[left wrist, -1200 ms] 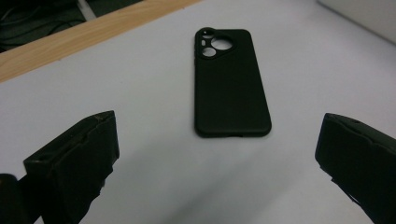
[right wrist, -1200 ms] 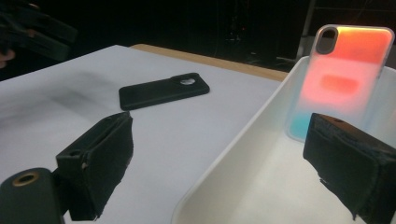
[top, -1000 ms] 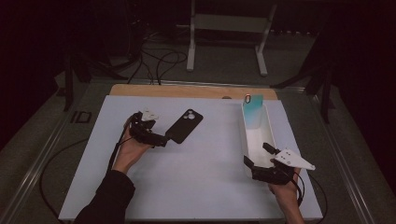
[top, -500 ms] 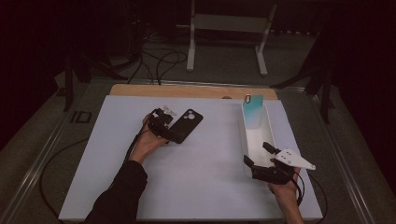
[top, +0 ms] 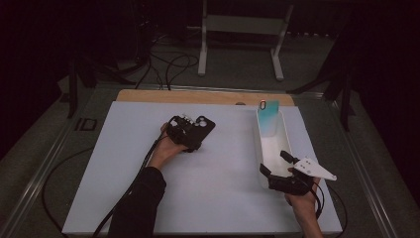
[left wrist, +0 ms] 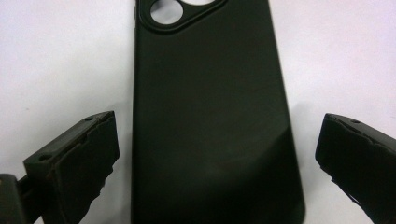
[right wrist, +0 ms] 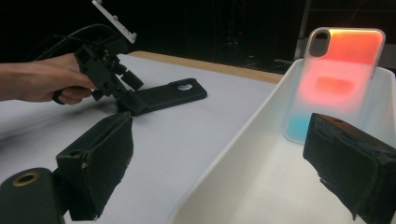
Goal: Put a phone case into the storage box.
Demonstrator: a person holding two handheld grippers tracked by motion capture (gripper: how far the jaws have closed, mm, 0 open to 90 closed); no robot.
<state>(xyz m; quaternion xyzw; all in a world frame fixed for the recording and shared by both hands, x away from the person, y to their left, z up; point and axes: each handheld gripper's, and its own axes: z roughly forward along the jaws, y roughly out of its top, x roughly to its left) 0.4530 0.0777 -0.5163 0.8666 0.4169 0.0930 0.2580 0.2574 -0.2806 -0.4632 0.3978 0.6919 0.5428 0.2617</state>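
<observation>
A black phone case (top: 204, 126) lies flat on the white mat, camera cut-out at its far end. My left gripper (top: 187, 133) is down over its near end. In the left gripper view the case (left wrist: 210, 116) runs between the jaws of the left gripper (left wrist: 217, 140), which stand open, one on each side, clear of its edges. My right gripper (top: 276, 163) is open astride the left wall of the white tray (top: 261, 148) at its near end. A pink-to-teal phone case (right wrist: 336, 79) leans upright against the tray's far end (top: 267, 115).
The white mat (top: 223, 198) covers most of the table, and a wooden strip (top: 198, 96) shows along the far edge. Cables trail from both grippers. A metal stand (top: 237, 44) and more cables sit on the floor beyond the table.
My left gripper has moved right, from beside the black case to over its near end. The right gripper and the tray have stayed put.
</observation>
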